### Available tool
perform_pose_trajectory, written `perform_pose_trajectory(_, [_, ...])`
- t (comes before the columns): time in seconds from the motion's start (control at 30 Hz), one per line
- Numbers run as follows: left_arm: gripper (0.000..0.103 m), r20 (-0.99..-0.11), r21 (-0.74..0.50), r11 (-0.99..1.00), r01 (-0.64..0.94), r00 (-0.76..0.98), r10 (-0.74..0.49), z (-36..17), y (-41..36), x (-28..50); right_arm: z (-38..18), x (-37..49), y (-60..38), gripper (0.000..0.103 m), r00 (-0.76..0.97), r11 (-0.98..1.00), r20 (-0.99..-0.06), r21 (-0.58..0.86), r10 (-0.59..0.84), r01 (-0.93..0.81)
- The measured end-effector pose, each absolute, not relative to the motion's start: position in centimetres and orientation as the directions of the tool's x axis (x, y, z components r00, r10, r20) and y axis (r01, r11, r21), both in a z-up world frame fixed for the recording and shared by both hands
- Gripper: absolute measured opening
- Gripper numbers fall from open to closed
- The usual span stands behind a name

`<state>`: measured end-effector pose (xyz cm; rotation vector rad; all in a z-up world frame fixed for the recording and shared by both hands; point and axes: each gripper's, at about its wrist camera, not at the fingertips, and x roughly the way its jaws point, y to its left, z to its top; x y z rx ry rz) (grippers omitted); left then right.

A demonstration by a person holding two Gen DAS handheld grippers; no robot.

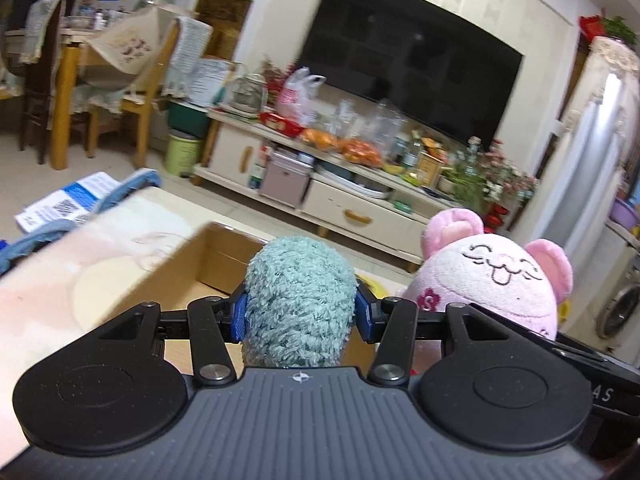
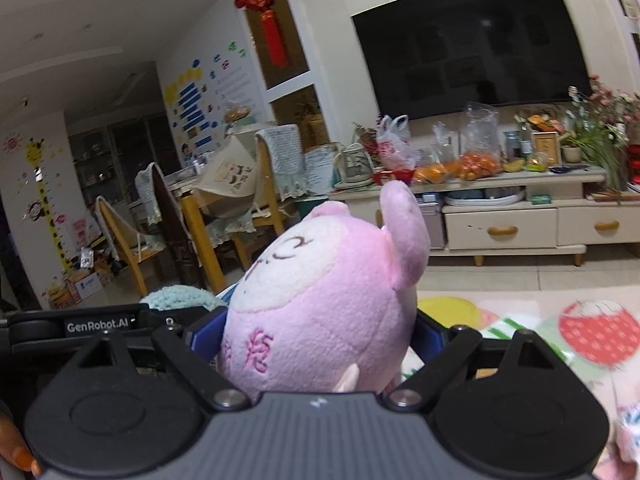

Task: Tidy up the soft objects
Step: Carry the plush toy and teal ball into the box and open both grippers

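My left gripper (image 1: 300,314) is shut on a fuzzy teal soft toy (image 1: 300,296), whose pile bulges up between the blue pads. It hangs over an open cardboard box (image 1: 208,272) on the low table. My right gripper (image 2: 316,336) is shut on a round pink plush animal (image 2: 320,312) with ears and embroidered marks. That pink plush (image 1: 492,280) also shows at the right of the left wrist view, beside the teal toy. In the right wrist view the teal toy (image 2: 176,298) peeks out at the left behind the other gripper's body.
A TV cabinet (image 2: 500,228) crowded with bags, fruit and flowers stands ahead under a large television (image 1: 408,60). Chairs and a dining table (image 1: 80,52) stand at the left. A patterned cloth (image 2: 560,320) covers the table at the right. Papers and blue fabric (image 1: 68,204) lie at the left.
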<state>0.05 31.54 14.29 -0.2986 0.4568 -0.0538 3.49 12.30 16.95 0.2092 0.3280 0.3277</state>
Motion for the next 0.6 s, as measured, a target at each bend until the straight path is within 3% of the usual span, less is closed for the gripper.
perform_pose_trajectory(0.6, [0.061,-0.531,-0.245,0.948,-0.202,0.847,0.043,13.8,32.5,-0.5,13.4,9.3,17.4,0.091,0.828,0.916,-0.393,0.158,0.401,-0.368])
